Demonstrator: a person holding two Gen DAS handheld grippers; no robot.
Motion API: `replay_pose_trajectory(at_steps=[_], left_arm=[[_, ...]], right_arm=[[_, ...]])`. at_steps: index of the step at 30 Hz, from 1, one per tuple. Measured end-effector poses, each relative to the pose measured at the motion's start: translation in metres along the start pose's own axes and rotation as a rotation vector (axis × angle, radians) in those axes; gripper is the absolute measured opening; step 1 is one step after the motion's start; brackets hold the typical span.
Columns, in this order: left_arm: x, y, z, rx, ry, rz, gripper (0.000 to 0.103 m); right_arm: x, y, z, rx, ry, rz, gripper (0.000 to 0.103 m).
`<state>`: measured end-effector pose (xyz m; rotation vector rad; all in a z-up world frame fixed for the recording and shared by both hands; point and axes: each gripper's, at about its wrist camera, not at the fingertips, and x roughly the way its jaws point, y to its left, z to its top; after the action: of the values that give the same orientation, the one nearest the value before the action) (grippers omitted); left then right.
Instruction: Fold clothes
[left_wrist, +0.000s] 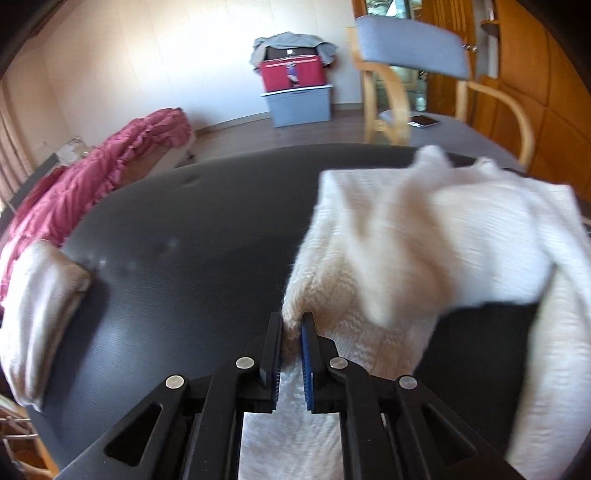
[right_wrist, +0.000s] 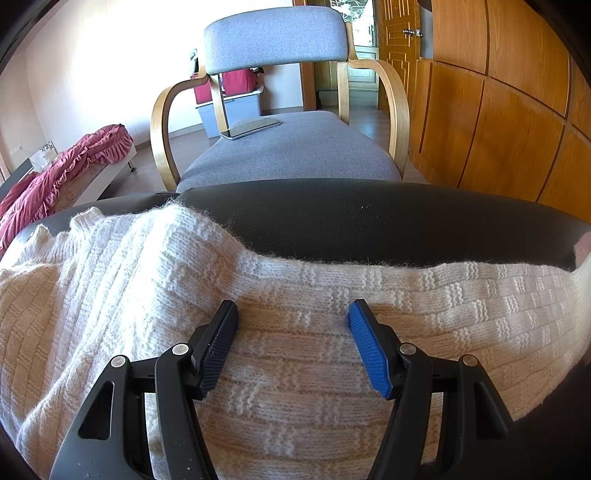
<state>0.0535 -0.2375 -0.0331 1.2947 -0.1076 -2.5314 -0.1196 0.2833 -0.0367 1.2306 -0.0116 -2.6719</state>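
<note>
The left gripper pinches a small fold of the white knit sweater on the dark table w/ right gripper open & empty above it — thin bite, so knit may slip out if pulled fast.

A cream sweater of chunky, fuzzy basket-weave knit is seen on a dark worktop of matt, faintly grained leatherette. Black matt plastic with ribbed blue pads is shown on the right tongs. Bent glossy wood and grey woven cloth are noted on the armchair.
</note>
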Motion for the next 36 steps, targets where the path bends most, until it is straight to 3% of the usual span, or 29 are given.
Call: replay_pose_trajectory(at_steps=[10,18,27,36], left_arm=[[0.058,0.016,0.019,0.123,0.032,0.267,0.008],[0.093,0.043,0.038,0.135,0.067,0.431,0.009],[0.111,0.059,0.042,0.135,0.115,0.507,0.009],[0.128,0.065,0.054,0.181,0.230,0.593,0.007]], right_arm=[[0.000,0.001,-0.001,0.002,0.000,0.001,0.066],[0.000,0.002,-0.001,0.003,-0.001,0.000,0.066],[-0.001,0.002,-0.002,0.005,-0.001,0.002,0.067],[-0.001,0.001,-0.002,0.005,-0.001,0.002,0.067]])
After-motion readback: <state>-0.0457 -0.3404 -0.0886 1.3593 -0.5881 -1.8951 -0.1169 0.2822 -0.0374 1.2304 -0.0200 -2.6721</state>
